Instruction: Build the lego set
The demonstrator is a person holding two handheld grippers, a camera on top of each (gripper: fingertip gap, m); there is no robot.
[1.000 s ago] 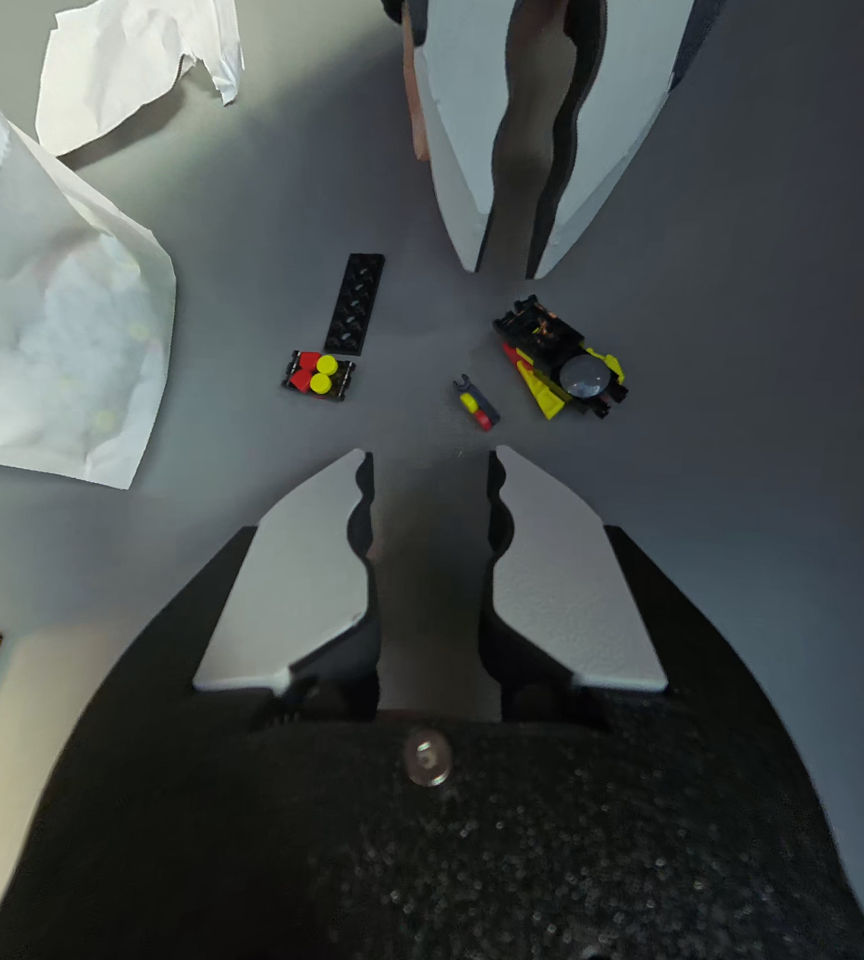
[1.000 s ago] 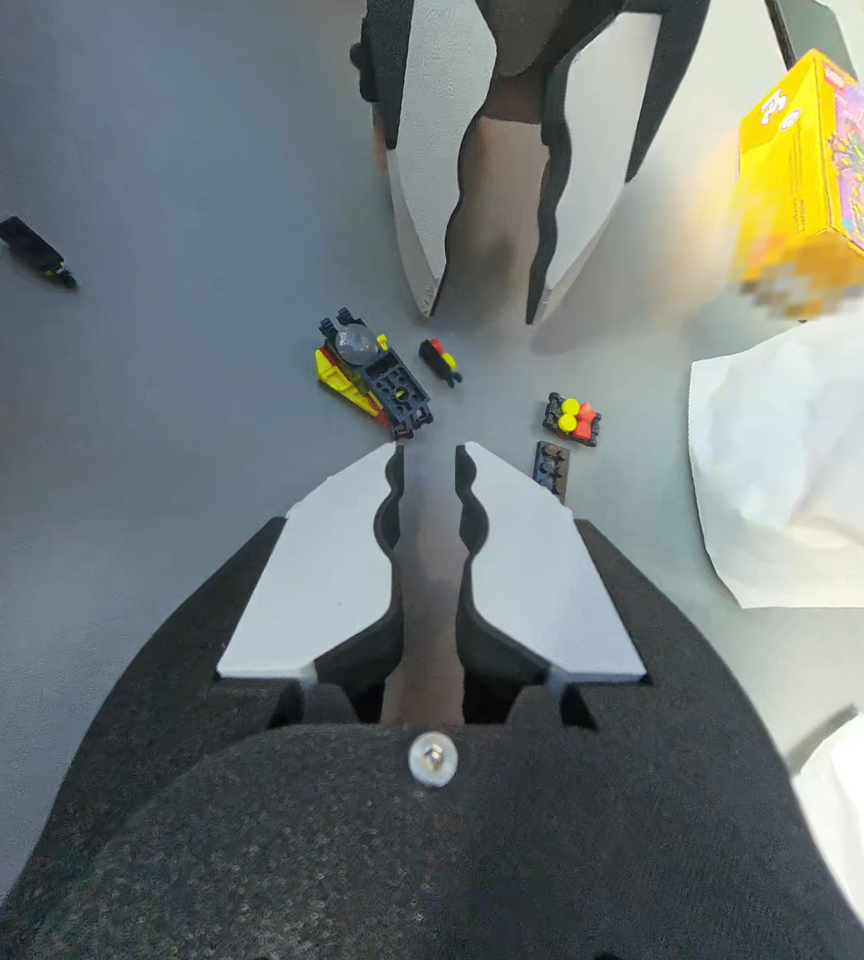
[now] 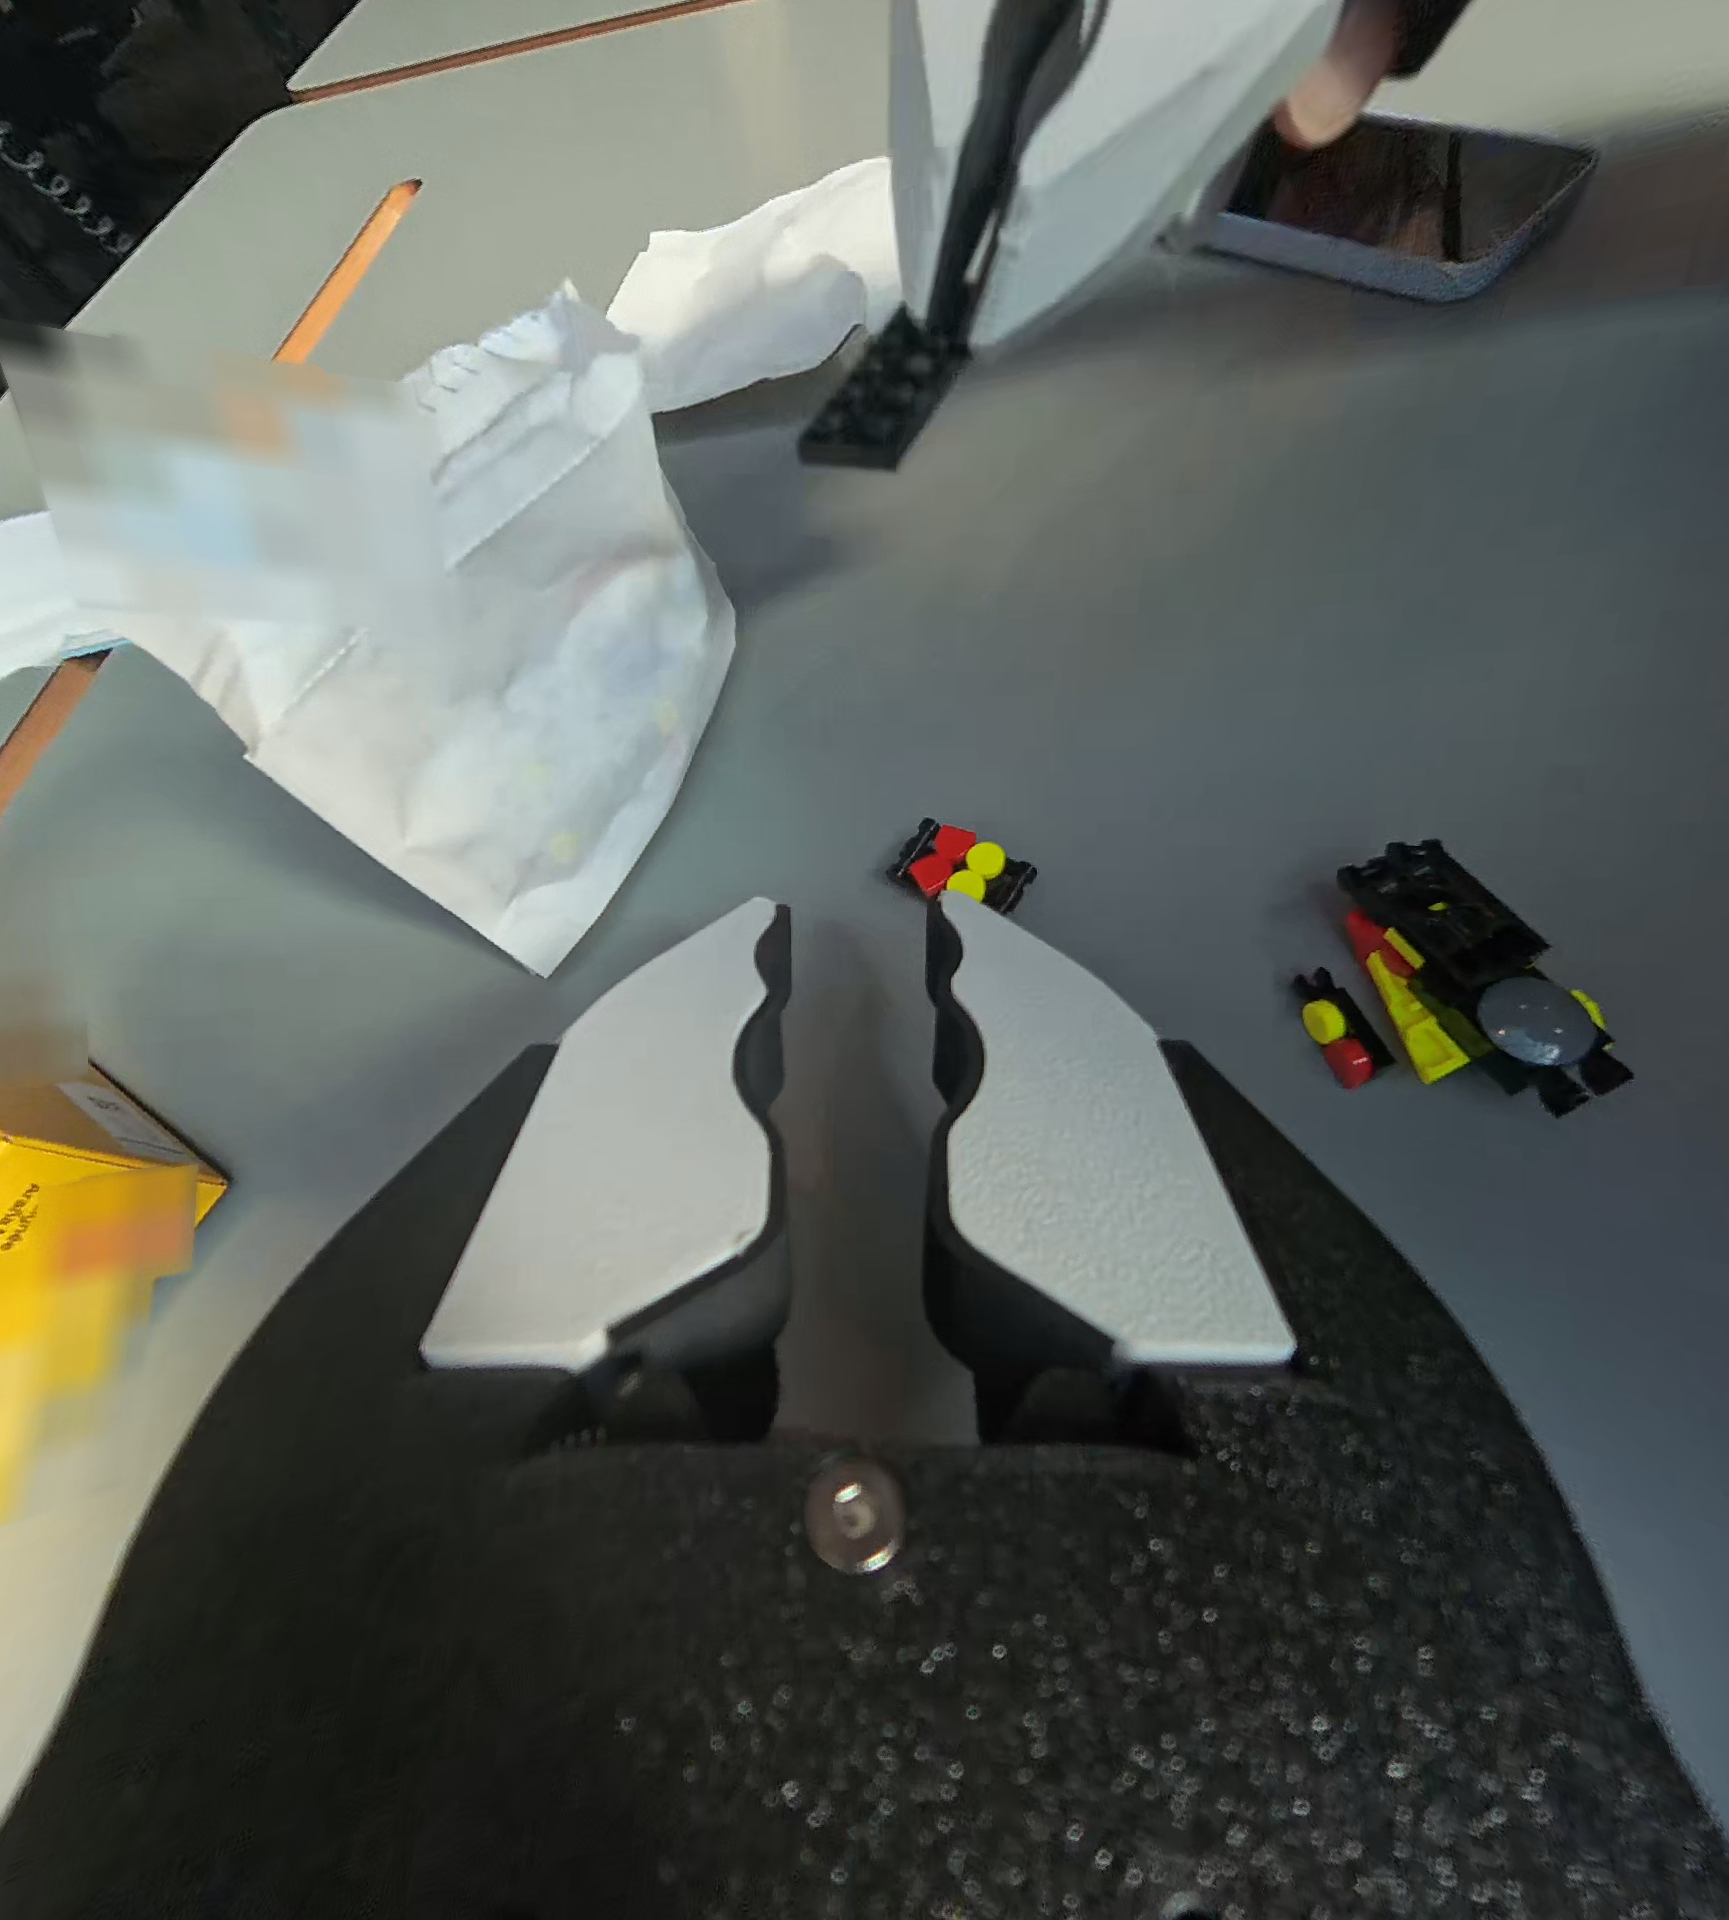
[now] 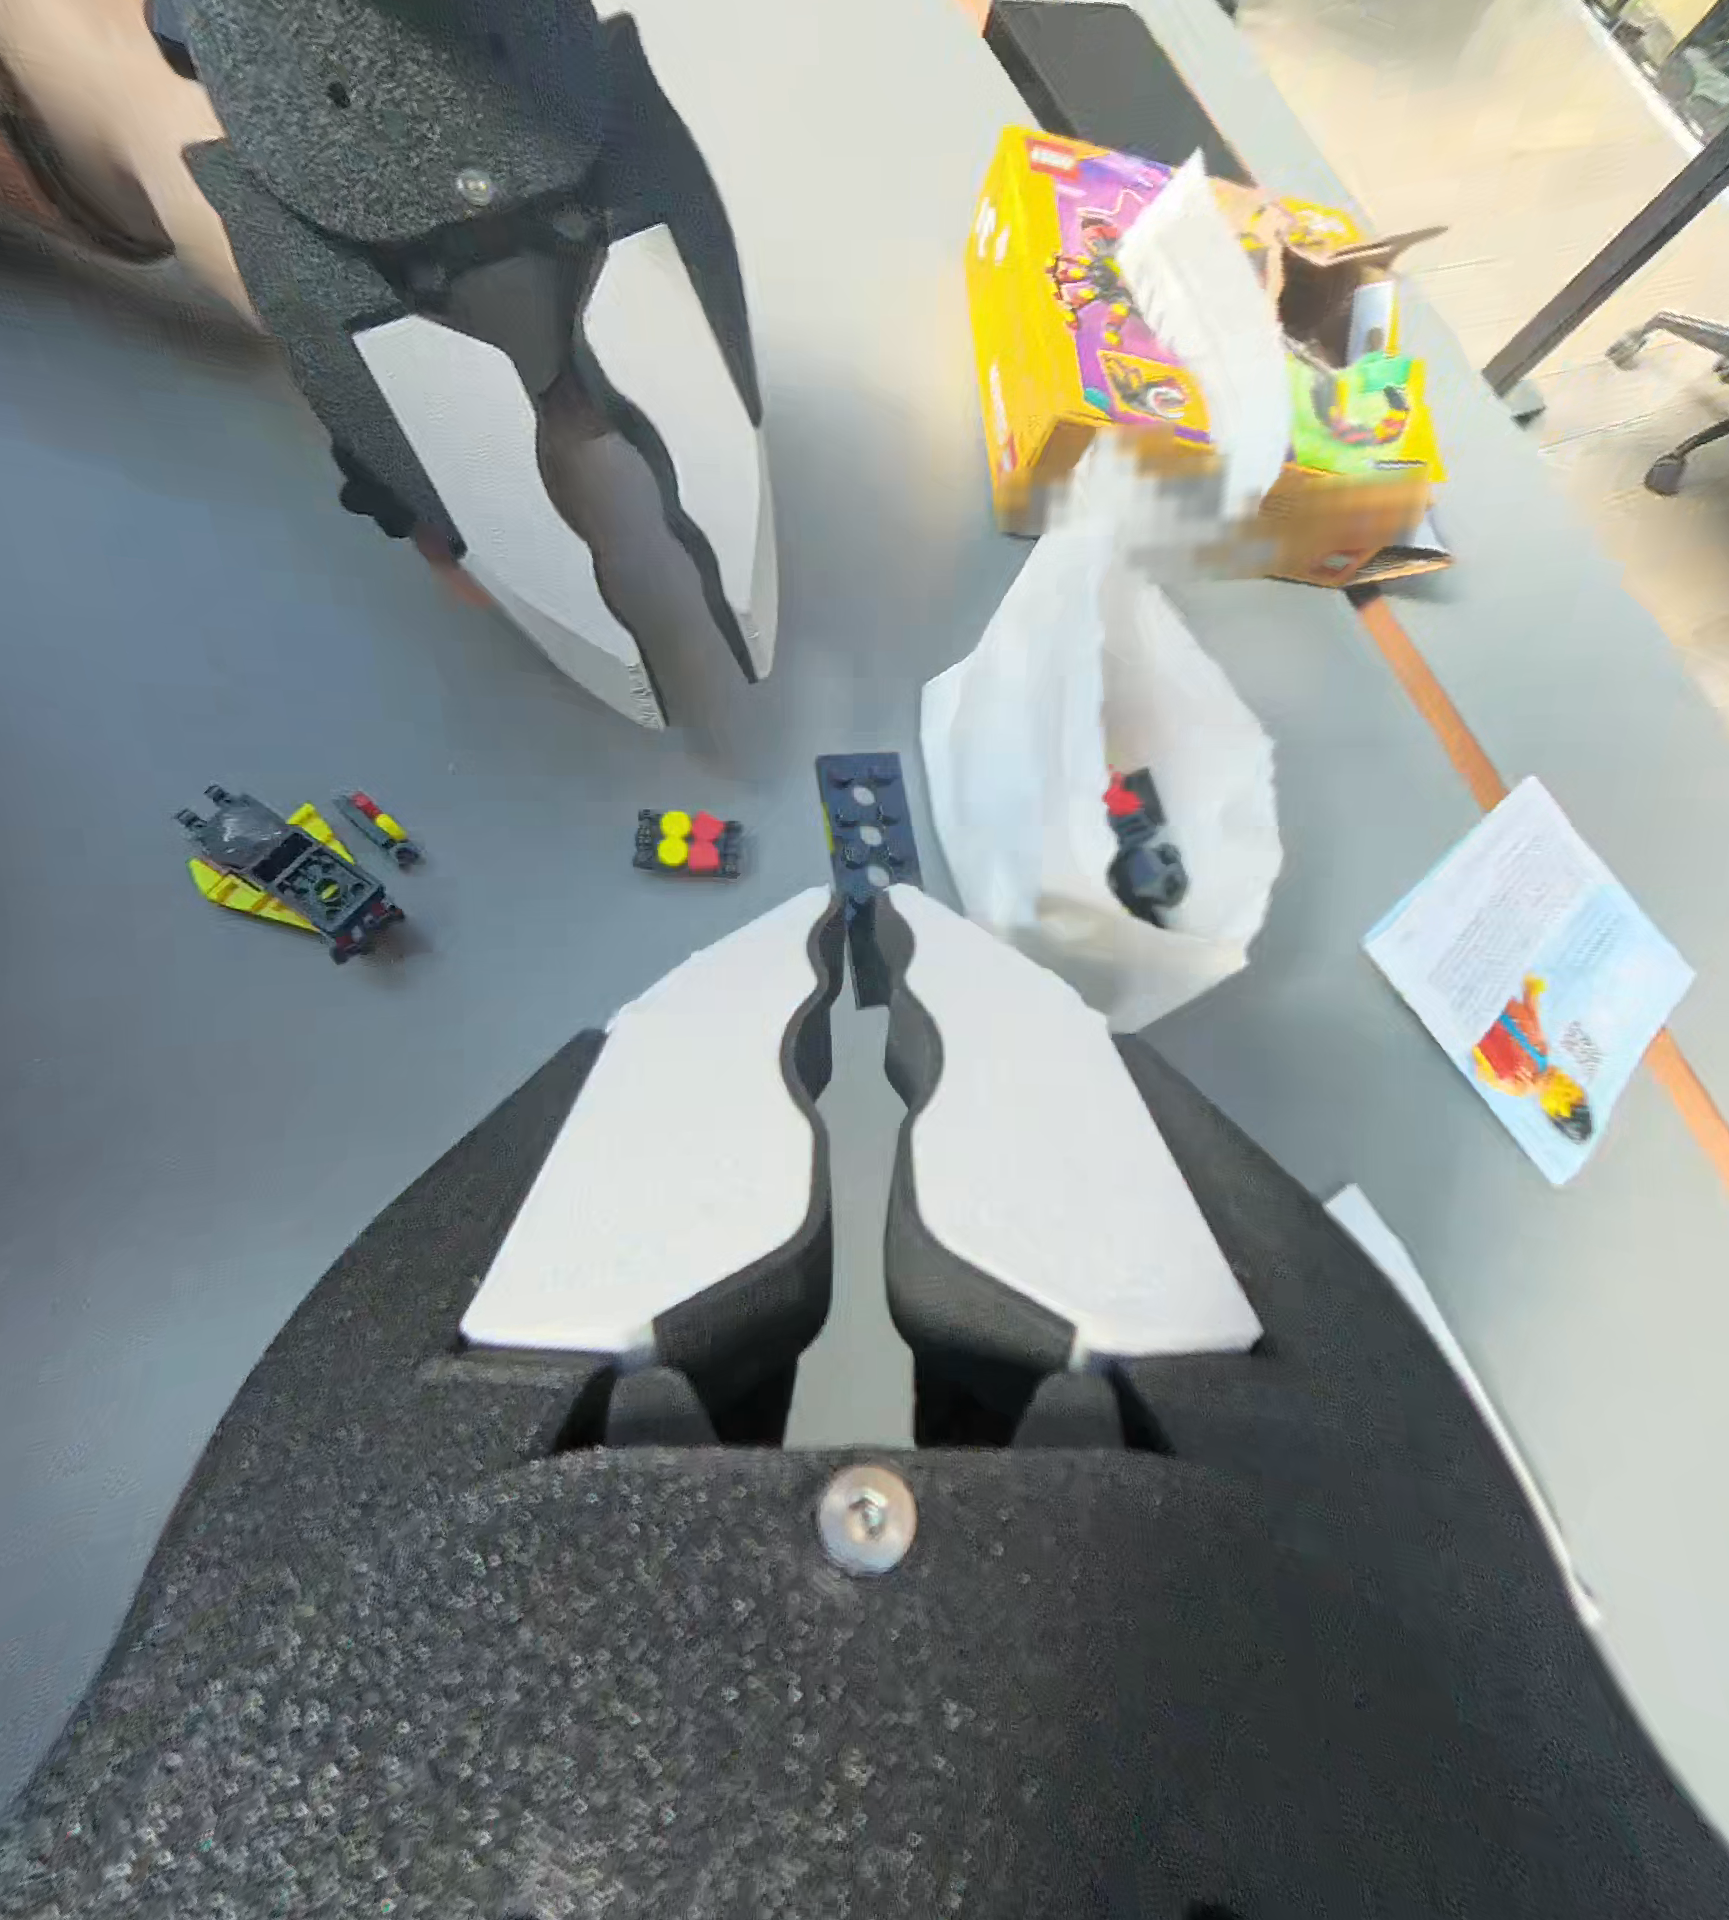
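From the left wrist view, the left gripper (image 3: 858,914) hung above the grey table (image 3: 1255,644) with its jaws apart and nothing between them. The small red-and-yellow piece (image 3: 962,865) lay just past its right fingertip, while the black and yellow model (image 3: 1473,977) sat well off to its right. Farther ahead, the black plate (image 3: 875,400) hung from the tip of the right gripper, one end dipping toward the table.

From the right wrist view, the right gripper (image 4: 855,902) was clamped on the near end of that black plate (image 4: 865,821), whose long axis ran straight out ahead of the fingers. The model (image 4: 283,868) lay far to its left, so I judged the plate had to travel leftward, and the open left gripper (image 4: 704,686) stood nearer to steady the model.
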